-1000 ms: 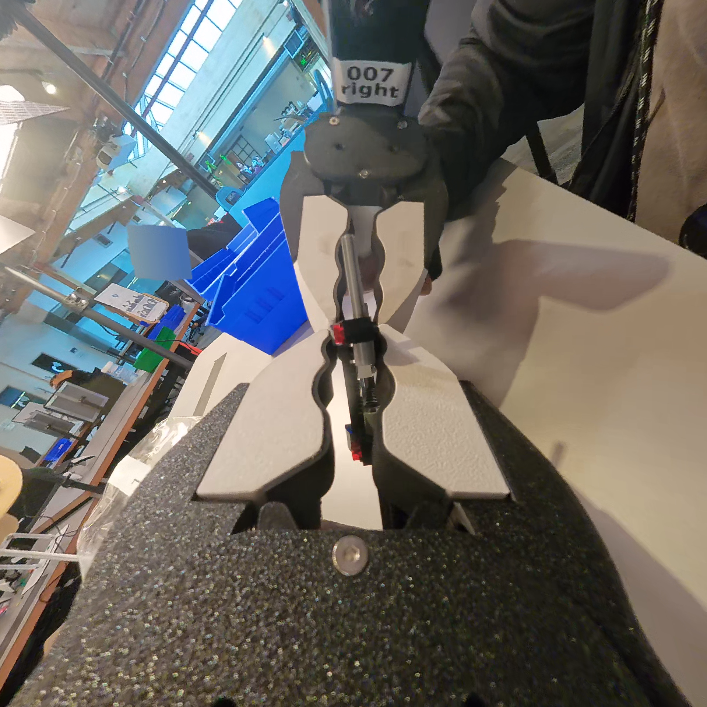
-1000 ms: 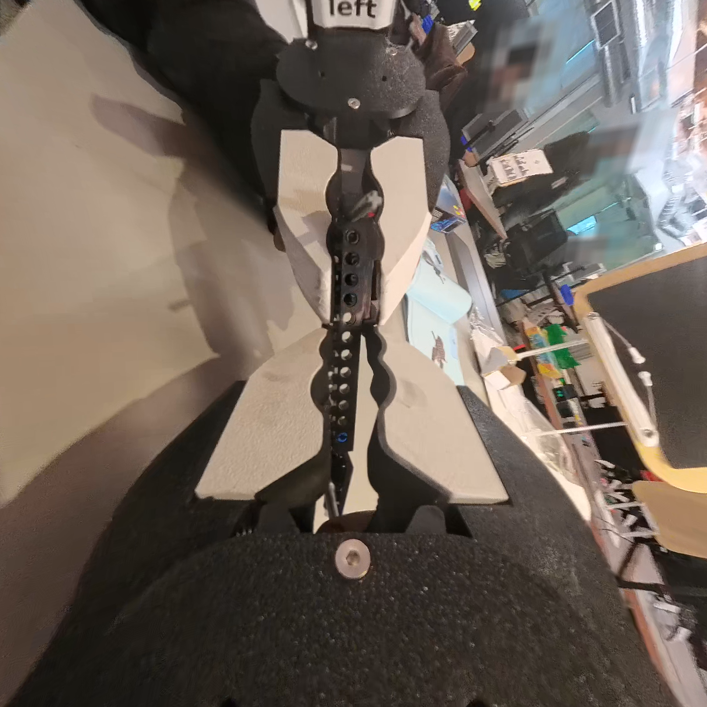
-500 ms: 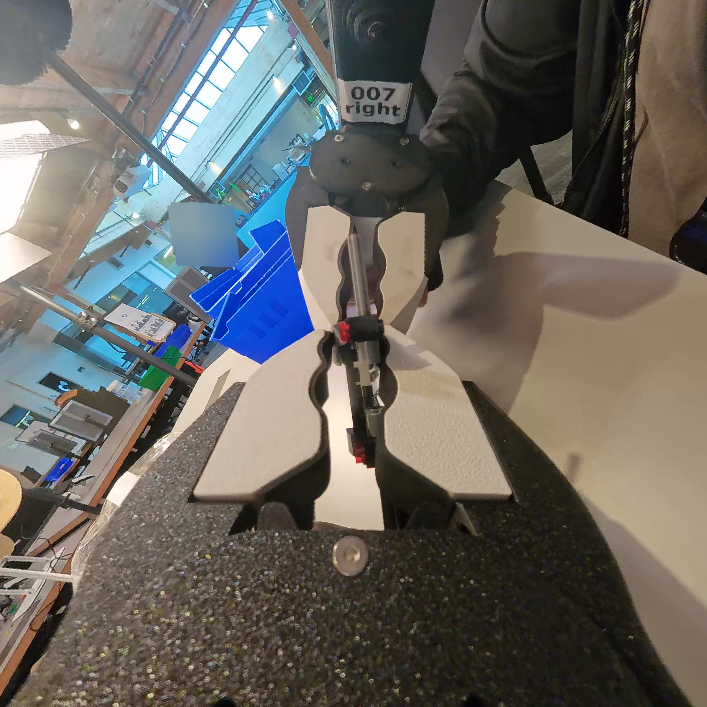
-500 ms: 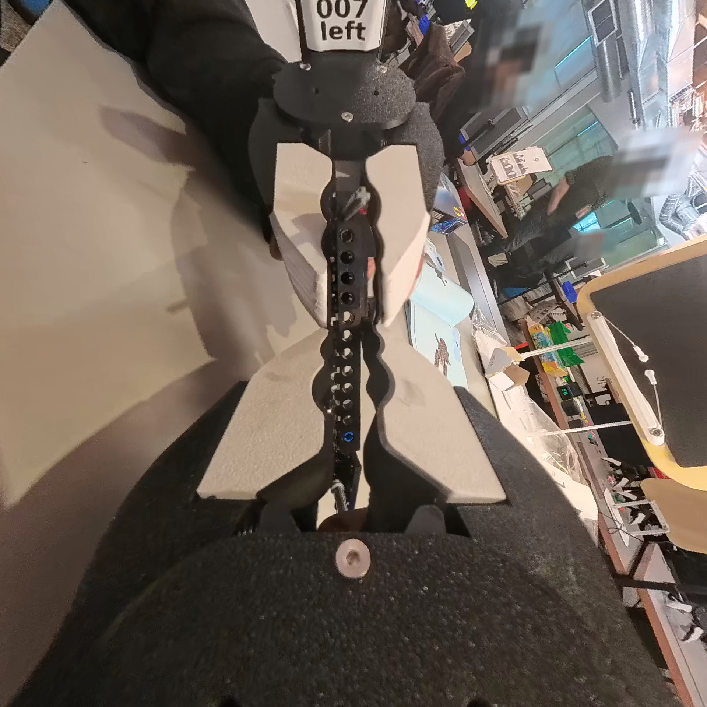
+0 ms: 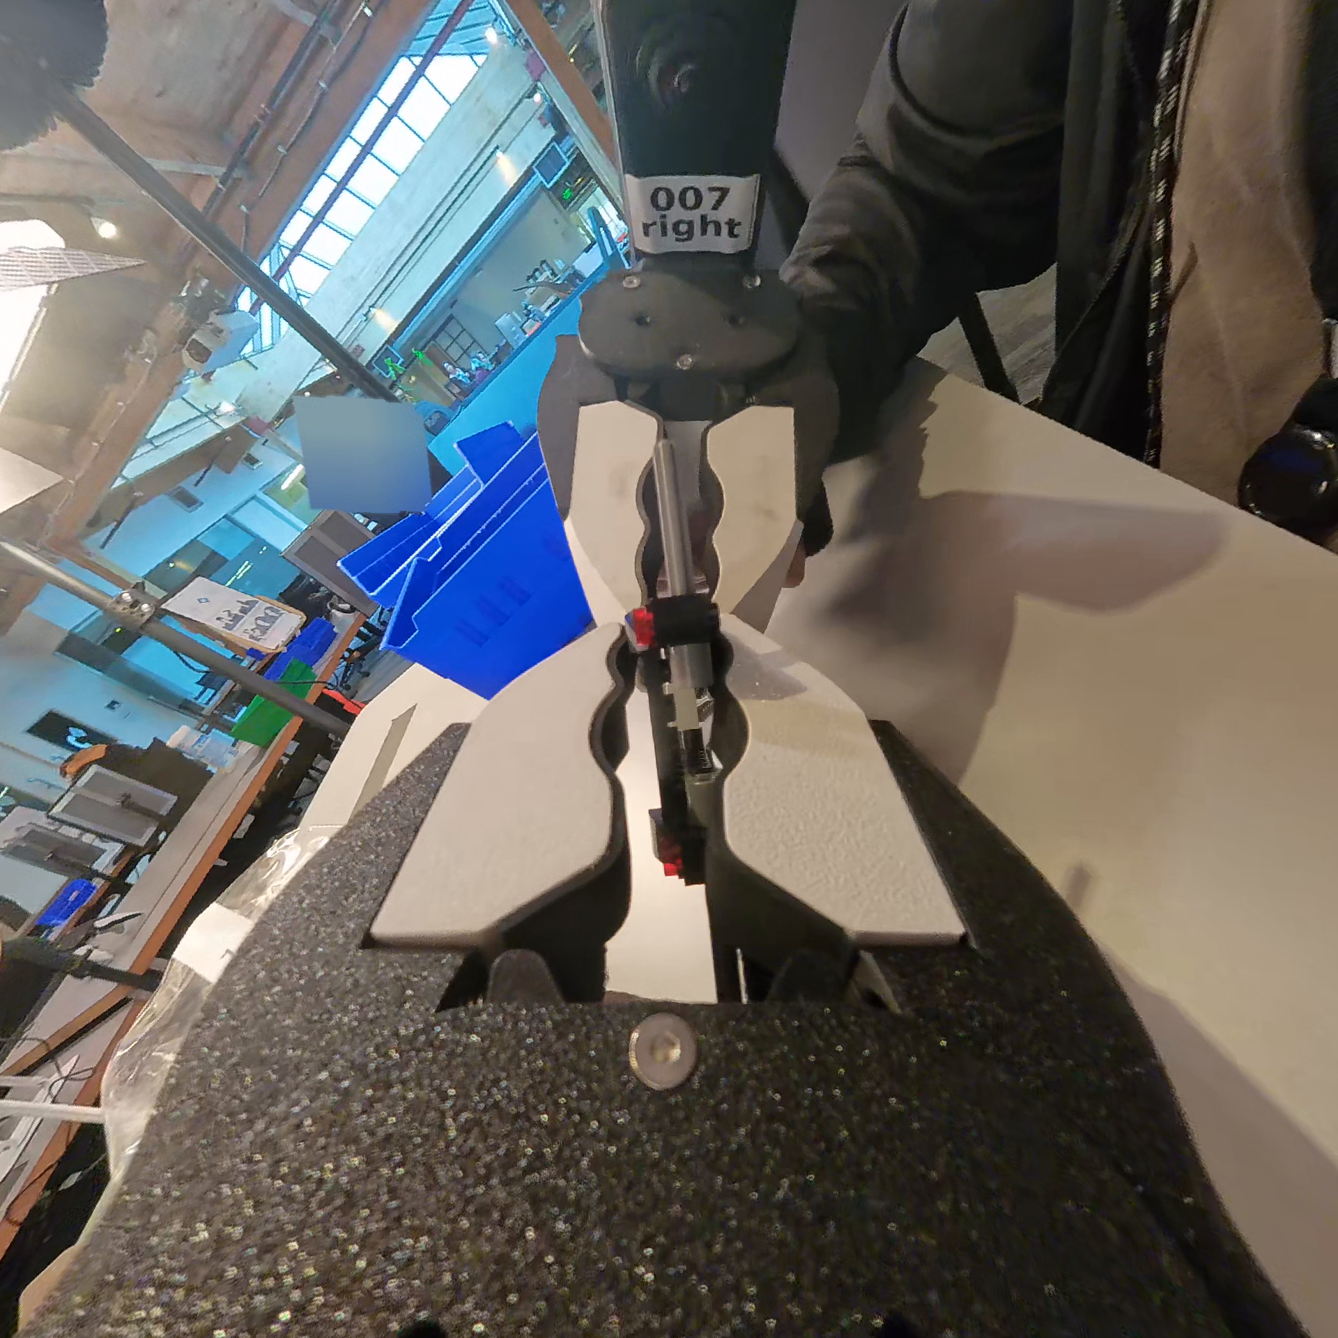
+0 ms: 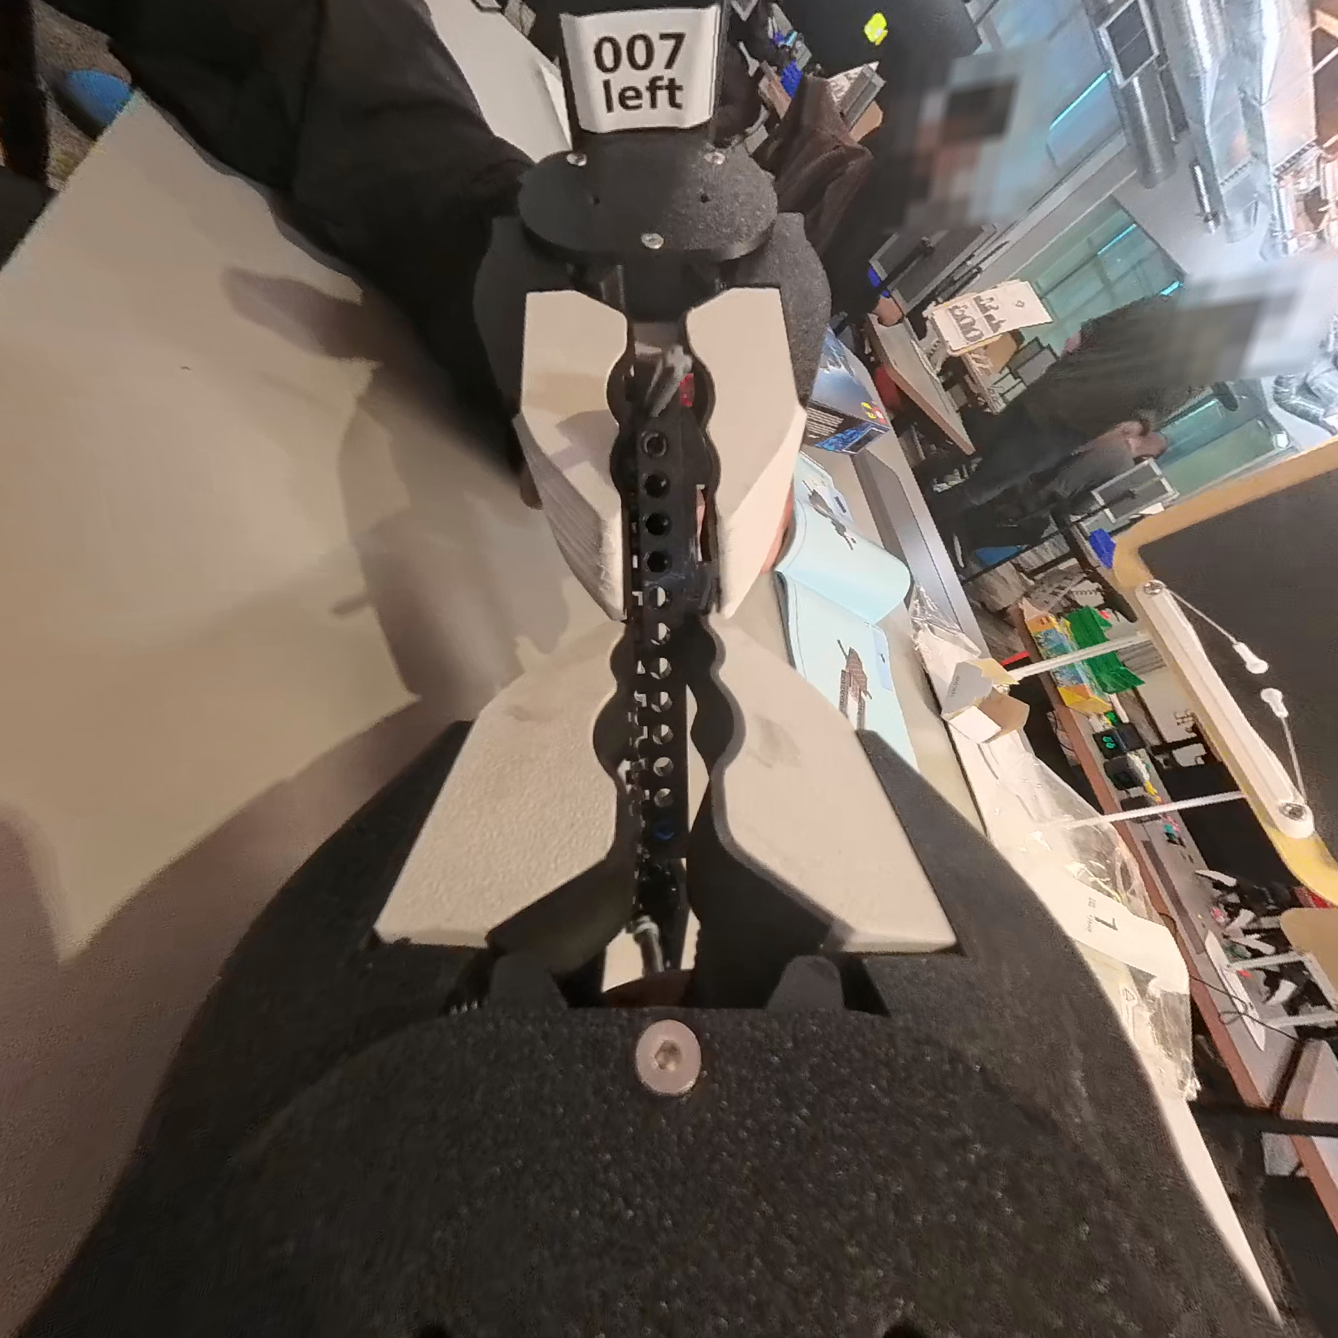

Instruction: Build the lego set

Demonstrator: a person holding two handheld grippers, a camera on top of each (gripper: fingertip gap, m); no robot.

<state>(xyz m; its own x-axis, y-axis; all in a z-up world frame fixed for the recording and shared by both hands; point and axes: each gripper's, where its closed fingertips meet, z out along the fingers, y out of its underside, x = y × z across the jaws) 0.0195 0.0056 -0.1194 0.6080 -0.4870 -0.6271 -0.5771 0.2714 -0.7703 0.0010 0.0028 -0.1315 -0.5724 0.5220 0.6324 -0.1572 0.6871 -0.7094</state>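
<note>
A long black perforated beam (image 6: pixel 655 651), with a row of round holes along it, runs straight up the centre of the right wrist view, its long axis in line with the fingers of both tools. In the left wrist view the same assembly shows its other side: a grey metal rod (image 5: pixel 670 521) lies along the beam, a black collar with a red stud (image 5: pixel 677 624) sits at mid-frame, and a second red piece (image 5: pixel 672 851) shows lower down.

The near end points down toward the bottom of each frame and the far end up toward the opposing tool, so the piece spans both.

The left gripper (image 5: pixel 670 644) has its white fingers (image 5: pixel 550 782) closed in on the assembly. The beam lies against the right-hand finger; a gap shows along the left-hand finger (contact at the tips cannot be confirmed).

The right gripper (image 6: pixel 662 630) is clamped on the beam, its pads tight on both sides.

The two tools meet nose to nose at frame centre, above a pale table (image 5: pixel 1086 688). Blue bins (image 5: pixel 478 572) stand centre-left in the left view. A pale blue booklet (image 6: pixel 840 601) lies right of centre in the right view.
</note>
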